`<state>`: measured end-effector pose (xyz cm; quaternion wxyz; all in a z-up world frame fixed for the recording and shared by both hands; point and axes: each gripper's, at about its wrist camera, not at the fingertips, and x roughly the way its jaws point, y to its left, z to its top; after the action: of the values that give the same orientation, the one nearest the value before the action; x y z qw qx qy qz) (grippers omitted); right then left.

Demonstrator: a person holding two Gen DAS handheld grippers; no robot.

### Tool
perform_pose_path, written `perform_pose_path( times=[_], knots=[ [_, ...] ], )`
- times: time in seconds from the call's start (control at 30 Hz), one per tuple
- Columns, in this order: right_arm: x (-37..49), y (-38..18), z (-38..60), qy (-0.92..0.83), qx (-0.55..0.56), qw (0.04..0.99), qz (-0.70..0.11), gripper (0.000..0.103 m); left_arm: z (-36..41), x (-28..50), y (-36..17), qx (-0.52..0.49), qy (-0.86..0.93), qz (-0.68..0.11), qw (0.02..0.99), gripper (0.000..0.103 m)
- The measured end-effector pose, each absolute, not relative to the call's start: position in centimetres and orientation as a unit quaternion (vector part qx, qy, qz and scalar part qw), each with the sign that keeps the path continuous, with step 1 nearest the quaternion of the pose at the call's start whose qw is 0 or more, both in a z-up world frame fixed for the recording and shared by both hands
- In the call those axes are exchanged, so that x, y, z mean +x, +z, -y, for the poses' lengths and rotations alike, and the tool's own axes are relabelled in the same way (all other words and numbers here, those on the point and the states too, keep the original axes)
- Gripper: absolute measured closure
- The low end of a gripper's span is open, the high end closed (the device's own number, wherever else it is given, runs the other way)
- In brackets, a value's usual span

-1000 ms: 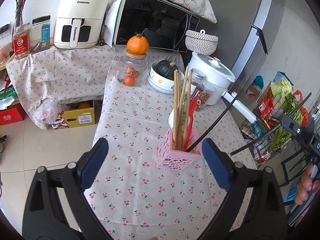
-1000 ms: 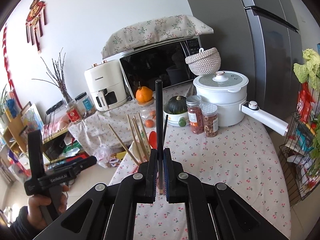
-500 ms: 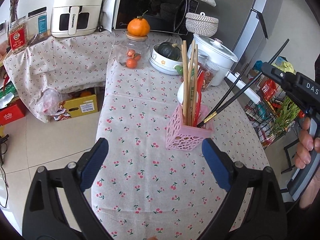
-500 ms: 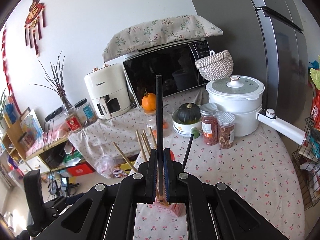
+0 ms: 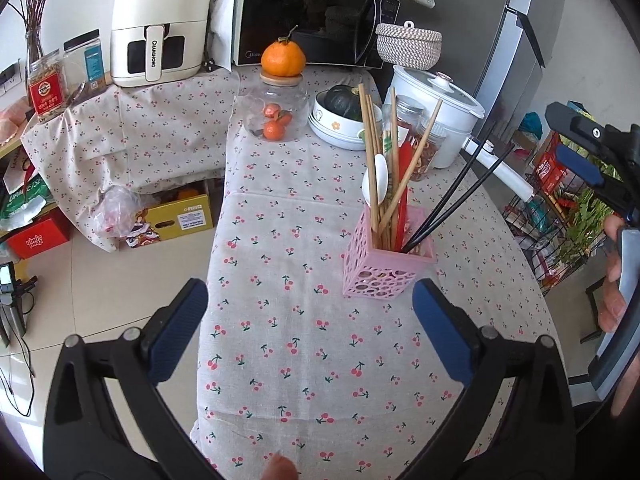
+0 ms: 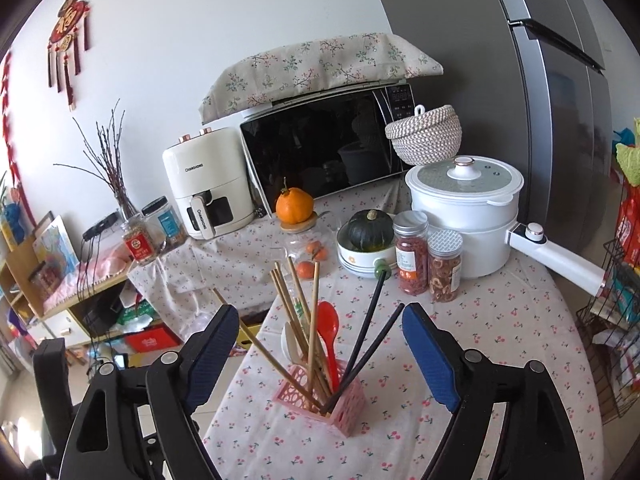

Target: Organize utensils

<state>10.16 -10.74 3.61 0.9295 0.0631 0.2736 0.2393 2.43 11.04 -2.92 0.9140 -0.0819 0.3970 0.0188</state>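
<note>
A pink perforated utensil holder stands on the cherry-print tablecloth; it also shows in the right wrist view. It holds several wooden chopsticks, a white spoon, a red spoon and two black chopsticks leaning right, also in the right wrist view. My left gripper is open and empty, in front of the holder. My right gripper is open and empty, just above the holder; it shows at the right edge of the left wrist view.
Behind the holder stand a glass jar with an orange on its lid, a bowl with a squash, two spice jars, a white pot with a long handle, a microwave and an air fryer. A wire rack stands right.
My right gripper has opened and let go of the black chopstick, which now rests in the pink holder beside the other black one. The right gripper has backed off slightly.
</note>
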Motion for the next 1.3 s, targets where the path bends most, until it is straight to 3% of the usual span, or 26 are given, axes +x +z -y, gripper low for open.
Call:
perform_pose_path(
  times=[0.03,0.3,0.5,0.67,1.3],
  knots=[
    [9.8,3.7,11.2,0.231,0.061,0.932,-0.271,0.000,-10.7,2.2,-2.7,-0.074,0.023,-0.394,0.916,0.001],
    [5.5,4.1,14.9,0.151,-0.001,0.949,-0.275,0.000,-6.3,-0.1,-0.6,-0.001,0.050,-0.366,0.929,0.001],
    [1.9,4.5,17.7,0.105,-0.009,0.945,-0.311,0.000,-3.1,-2.2,2.5,-0.004,0.045,-0.352,0.935,0.001],
    [-0.9,6.8,18.5,0.087,-0.022,0.951,-0.295,0.000,-1.4,-4.0,4.5,-0.021,0.044,-0.337,0.940,0.001],
    [-2.9,6.8,19.6,0.072,-0.019,0.954,-0.290,0.000,0.5,-5.6,4.7,-0.014,0.051,-0.322,0.945,0.001]
  ],
)
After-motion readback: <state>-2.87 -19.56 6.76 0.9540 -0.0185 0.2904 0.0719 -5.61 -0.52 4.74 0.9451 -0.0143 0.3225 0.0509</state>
